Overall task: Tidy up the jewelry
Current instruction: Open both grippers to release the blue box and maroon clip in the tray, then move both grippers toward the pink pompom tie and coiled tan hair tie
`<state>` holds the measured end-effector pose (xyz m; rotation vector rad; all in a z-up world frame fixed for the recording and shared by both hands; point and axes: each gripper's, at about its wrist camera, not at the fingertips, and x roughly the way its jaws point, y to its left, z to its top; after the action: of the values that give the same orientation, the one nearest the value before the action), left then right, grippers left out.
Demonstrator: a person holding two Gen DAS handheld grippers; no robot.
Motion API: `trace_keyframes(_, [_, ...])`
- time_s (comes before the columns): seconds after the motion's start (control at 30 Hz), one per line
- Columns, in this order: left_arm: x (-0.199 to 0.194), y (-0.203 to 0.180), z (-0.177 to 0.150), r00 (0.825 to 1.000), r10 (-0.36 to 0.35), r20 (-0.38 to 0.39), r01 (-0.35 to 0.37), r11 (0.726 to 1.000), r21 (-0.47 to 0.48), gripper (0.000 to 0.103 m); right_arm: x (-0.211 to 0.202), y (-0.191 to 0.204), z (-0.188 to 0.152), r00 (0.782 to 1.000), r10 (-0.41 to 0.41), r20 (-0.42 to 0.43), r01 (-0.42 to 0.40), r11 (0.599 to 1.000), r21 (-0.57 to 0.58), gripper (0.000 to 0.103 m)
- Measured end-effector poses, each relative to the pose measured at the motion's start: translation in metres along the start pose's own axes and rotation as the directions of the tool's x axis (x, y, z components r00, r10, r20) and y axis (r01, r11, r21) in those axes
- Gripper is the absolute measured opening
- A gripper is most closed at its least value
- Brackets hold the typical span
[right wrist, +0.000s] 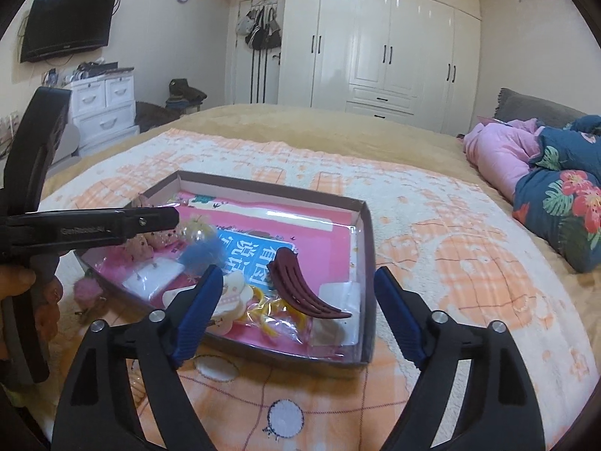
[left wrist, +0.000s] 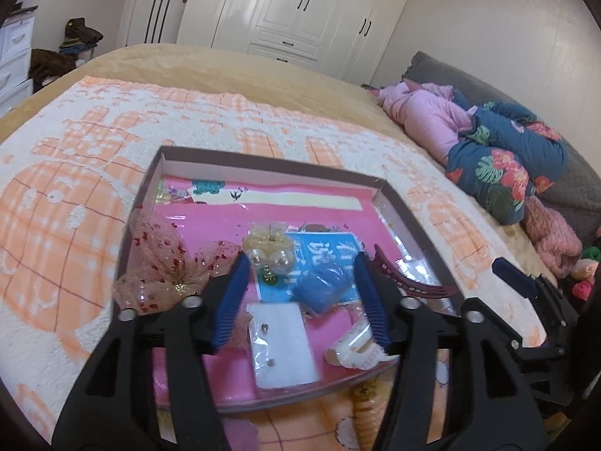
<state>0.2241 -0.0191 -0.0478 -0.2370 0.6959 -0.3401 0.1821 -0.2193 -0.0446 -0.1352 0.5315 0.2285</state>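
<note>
Looking through the left wrist view, I see my left gripper [left wrist: 300, 293] spread above the shallow box [left wrist: 390, 188] at frame centre, a blue fuzzy piece [left wrist: 319, 287] lying loose between its fingers, their arms hiding the box's near rim. Through the right wrist view, my right gripper [right wrist: 296, 312] gapes wide, pinching nothing; the maroon hair comb [right wrist: 300, 289] rests inside the box's lower right corner.

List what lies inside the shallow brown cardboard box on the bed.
Inside the shallow brown cardboard box: a dark red comb-shaped hair clip, a fluffy blue pompom, pearl earrings, a sheer red-dotted bow, a white earring card. A pink printed sheet lines the bottom, hiding the floor beneath.
</note>
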Motion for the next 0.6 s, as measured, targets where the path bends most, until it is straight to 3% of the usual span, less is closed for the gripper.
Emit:
trace_keyframes(0.33, [-0.035, -0.011, 0.007, 0.998, 0.015, 0.063, -0.015, 1.0, 0.007, 0.087, -0.025, -0.008, 0.002, 0.999, -0.009, 0.039, 0.007, 0.999, 0.047, 0.087])
trace_keyframes(0.6, [-0.061, -0.016, -0.001, 0.995, 0.033, 0.099, -0.037, 0.999, 0.037, 0.092, -0.048, -0.004, 0.004, 0.997, -0.005, 0.079, 0.002, 0.999, 0.039, 0.089])
